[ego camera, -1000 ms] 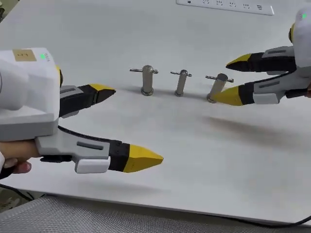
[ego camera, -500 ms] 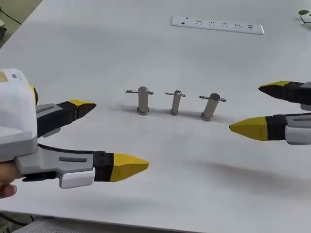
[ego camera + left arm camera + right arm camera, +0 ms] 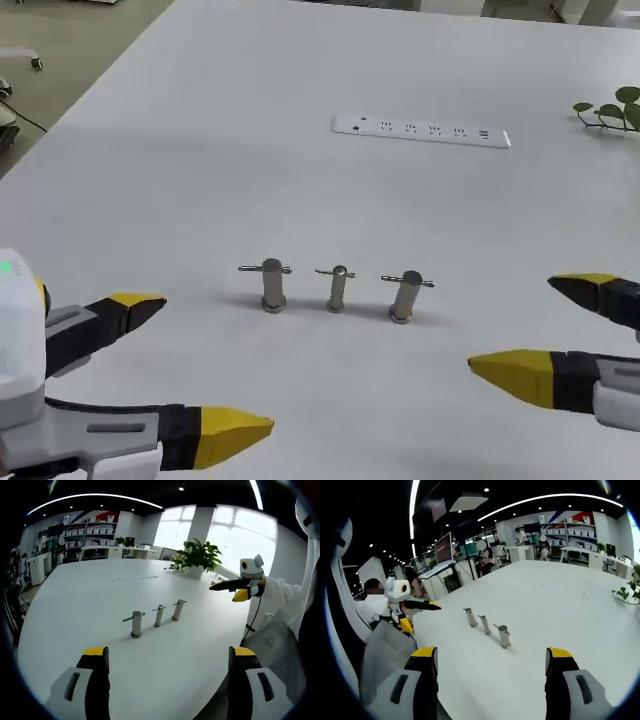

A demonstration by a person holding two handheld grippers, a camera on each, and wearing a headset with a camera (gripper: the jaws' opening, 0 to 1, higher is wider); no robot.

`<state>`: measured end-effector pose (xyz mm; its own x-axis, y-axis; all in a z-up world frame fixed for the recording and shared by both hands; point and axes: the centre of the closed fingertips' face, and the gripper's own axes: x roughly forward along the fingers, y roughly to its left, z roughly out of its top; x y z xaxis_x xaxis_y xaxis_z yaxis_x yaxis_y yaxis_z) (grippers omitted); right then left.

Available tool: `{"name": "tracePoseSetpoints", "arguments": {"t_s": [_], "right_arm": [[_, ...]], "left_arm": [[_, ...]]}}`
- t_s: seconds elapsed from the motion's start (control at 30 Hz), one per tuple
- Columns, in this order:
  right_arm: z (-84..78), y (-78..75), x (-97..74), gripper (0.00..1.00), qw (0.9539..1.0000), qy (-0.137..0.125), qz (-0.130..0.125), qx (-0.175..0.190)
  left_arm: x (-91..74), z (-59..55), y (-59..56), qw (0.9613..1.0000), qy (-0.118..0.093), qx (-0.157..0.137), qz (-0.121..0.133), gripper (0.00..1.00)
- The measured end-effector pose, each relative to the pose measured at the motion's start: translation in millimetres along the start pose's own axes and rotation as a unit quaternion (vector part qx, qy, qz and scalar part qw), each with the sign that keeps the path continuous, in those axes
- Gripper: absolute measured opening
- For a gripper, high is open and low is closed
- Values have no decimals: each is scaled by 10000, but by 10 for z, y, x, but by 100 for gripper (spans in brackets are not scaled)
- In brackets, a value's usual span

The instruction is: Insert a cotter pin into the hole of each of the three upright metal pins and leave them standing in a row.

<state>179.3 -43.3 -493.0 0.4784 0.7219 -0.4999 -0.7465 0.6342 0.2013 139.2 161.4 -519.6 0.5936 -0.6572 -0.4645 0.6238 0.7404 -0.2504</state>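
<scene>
Three upright metal pins stand in a row on the white table, each with a cotter pin through its top: the left pin [image 3: 272,285], the middle pin [image 3: 338,288] and the right pin [image 3: 405,296]. They also show as a row in the left gripper view [image 3: 135,624] and in the right gripper view [image 3: 504,636]. My left gripper [image 3: 205,372] is open at the lower left, well short of the pins, with nothing between its yellow tips. At the lower right, my right gripper [image 3: 552,325] is open and holds nothing, off to the right of the row.
A white power strip [image 3: 420,130] lies farther back on the table. A green plant [image 3: 610,110] sits at the far right edge. The table's near edge runs just behind the grippers.
Both grippers have drawn back from the pins toward the near edge. The right gripper's tip left the right pin, which leaned a second ago and now stands upright. The head camera tilted up.
</scene>
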Motion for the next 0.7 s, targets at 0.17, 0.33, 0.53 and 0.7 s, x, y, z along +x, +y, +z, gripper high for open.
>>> {"name": "tracePoseSetpoints", "arguments": {"t_s": [0.17,0.33,0.53,0.7], "right_arm": [[-93,-15,-66,87,9997,128,-148,121],[-178,-15,-127,87,9991,263,-299,152],[-244,27,-146,87,9981,411,-393,230],[-310,27,-147,87,9971,653,-393,87]], "left_arm": [[-8,1,-44,10000,37,-42,32,99],[-33,24,-33,10000,30,-46,76,99],[-115,-17,10,9992,276,193,205,99],[-159,-51,34,9987,341,260,274,99]]}}
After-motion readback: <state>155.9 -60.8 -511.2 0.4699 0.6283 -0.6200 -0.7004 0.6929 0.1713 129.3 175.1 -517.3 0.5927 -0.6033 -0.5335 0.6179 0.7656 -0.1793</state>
